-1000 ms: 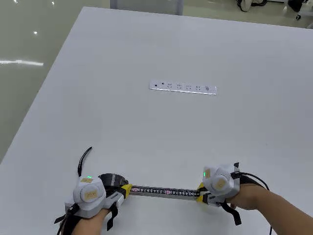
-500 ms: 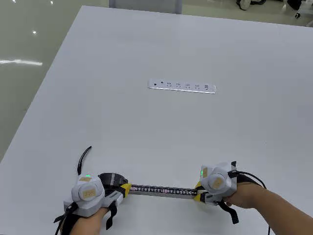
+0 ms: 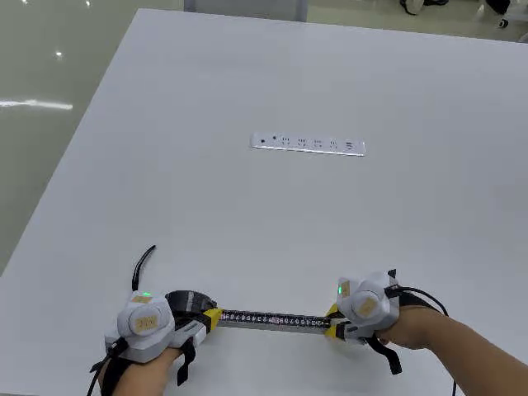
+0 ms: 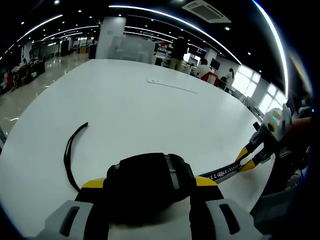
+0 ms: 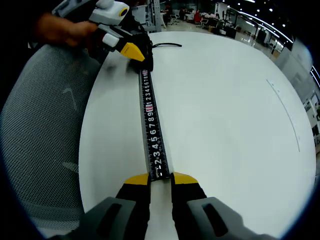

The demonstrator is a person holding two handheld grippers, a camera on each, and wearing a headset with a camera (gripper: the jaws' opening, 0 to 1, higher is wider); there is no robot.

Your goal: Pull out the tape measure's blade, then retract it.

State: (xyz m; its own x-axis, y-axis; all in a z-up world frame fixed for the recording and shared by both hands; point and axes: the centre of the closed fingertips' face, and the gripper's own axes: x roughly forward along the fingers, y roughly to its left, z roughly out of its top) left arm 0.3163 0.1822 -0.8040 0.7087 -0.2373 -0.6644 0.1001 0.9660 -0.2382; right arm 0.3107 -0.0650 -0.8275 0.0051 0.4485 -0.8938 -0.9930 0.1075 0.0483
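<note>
Tape measure [image 3: 188,303] body looks rigid, clamped in left gripper [image 4: 150,182]. Blade [image 5: 151,125] thin, likely springy; right gripper [image 5: 160,178] pinches its tip.

white table [image 3: 330,74] with a power strip [image 3: 308,145], glossy pale floor [image 3: 49,99], ceiling light strips [image 4: 165,12] overhead

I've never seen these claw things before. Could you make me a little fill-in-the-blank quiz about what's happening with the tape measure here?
1. The left claw is shut on the black ____ of the tape measure.
2. The right claw is shut on the end of the numbered ____.
3. The table under both claws is ____ in colour.
4. The loose strap lying beside the left claw is ____ in colour.

Missing words: case, blade, white, black.
</note>
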